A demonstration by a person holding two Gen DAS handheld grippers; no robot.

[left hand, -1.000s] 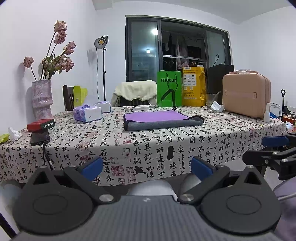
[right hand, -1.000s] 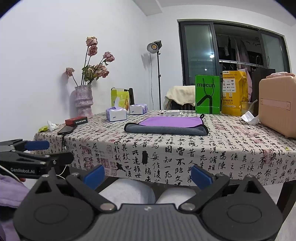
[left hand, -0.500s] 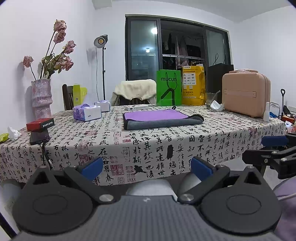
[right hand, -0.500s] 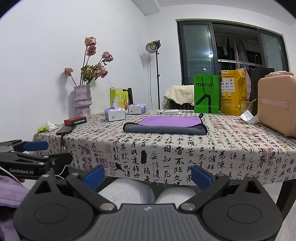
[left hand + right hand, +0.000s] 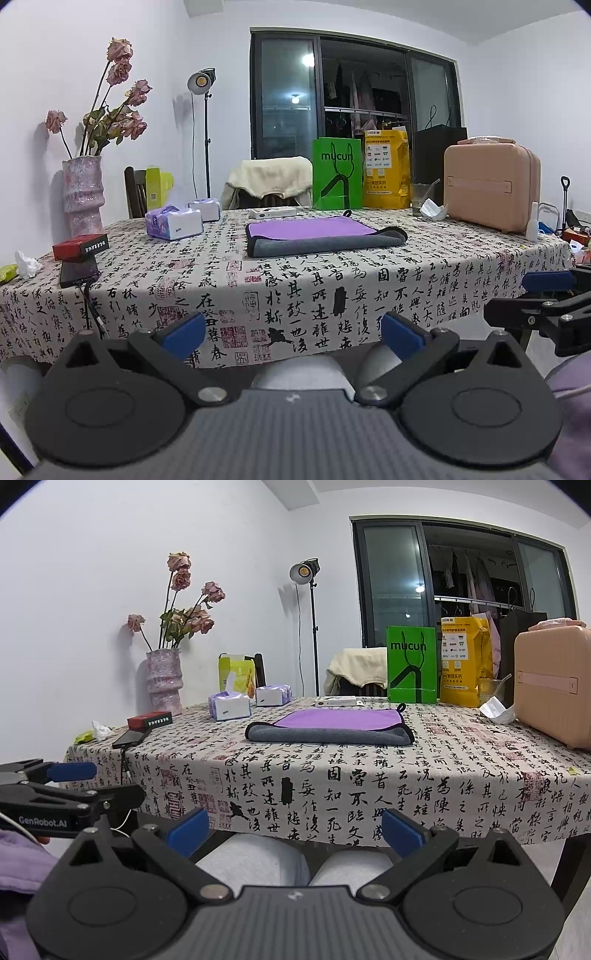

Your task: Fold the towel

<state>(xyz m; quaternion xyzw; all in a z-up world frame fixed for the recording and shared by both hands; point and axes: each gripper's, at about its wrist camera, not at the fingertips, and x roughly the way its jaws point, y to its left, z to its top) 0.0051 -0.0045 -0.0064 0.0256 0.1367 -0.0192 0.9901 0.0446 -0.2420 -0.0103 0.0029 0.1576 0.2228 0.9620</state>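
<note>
A purple and grey towel [image 5: 325, 236] lies folded flat on the table's middle, with its grey fold toward me; it also shows in the right wrist view [image 5: 332, 725]. My left gripper [image 5: 293, 334] is open and empty, held low in front of the table's near edge, well short of the towel. My right gripper [image 5: 293, 829] is open and empty too, at the same low height above my knees. Each gripper shows at the other view's edge.
The table [image 5: 332, 291] wears a calligraphy cloth. On it stand a vase of dried roses [image 5: 82, 195], tissue boxes [image 5: 173, 223], a red box on a phone [image 5: 79, 249], a green bag [image 5: 337, 173], a yellow bag [image 5: 386, 168] and a pink case [image 5: 489, 186].
Both grippers have drifted very slightly; the scene sits a touch differently in each view. The towel has not moved and both grippers stay open.
</note>
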